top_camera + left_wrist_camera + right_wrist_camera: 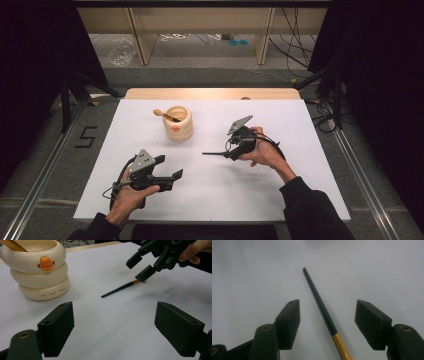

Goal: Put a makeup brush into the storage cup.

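A thin dark stick (212, 153) with a golden end (340, 345) lies flat on the white table (280, 200). My right gripper (229, 150) is low over its golden end, open, with the stick (317, 293) running between the jaws and a gap on each side. The same gripper (140, 267) appears at the top right of the left gripper view, tips near the stick (117, 289). My left gripper (170, 166) is open at the front left, nothing between its jaws (113, 325). A cream ringed holder (179, 124) with an orange beak stands behind.
The holder (40, 272) contains a wooden spoon (159, 113) and a dark utensil leaning left. A wooden strip borders the table's far edge (210, 93). Metal rails and cables lie on the floor at both sides.
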Motion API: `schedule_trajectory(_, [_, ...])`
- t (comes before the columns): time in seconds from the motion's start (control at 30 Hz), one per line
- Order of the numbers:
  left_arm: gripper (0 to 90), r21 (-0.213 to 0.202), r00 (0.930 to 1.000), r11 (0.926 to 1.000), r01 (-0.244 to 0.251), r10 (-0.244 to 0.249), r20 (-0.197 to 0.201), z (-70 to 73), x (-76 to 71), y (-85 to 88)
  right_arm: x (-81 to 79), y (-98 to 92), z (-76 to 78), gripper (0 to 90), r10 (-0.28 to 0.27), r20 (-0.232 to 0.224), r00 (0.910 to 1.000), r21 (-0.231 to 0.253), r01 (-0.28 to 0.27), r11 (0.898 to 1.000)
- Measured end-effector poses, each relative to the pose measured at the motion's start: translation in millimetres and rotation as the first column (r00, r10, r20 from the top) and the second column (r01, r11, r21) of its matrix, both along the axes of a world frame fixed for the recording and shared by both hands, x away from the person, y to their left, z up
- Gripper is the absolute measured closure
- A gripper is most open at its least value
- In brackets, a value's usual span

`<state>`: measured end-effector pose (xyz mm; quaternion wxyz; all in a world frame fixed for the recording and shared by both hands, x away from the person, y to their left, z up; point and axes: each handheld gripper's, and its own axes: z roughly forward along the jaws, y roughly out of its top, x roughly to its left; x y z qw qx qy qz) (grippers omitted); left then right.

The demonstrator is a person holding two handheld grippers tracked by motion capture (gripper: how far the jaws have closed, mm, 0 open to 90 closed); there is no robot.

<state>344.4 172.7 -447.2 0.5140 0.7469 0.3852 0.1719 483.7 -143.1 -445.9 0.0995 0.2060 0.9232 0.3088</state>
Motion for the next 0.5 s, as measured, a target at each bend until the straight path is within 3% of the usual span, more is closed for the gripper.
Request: schedule_trajectory(0.5, [15.8,0.001,1.0,1.0,0.0,0.0,-0.006,-0.5,0.4,0.4,14.3,11.4,-6.6,45.7,0.05,-0.051,0.9975,-0.081,-0.054,0.995])
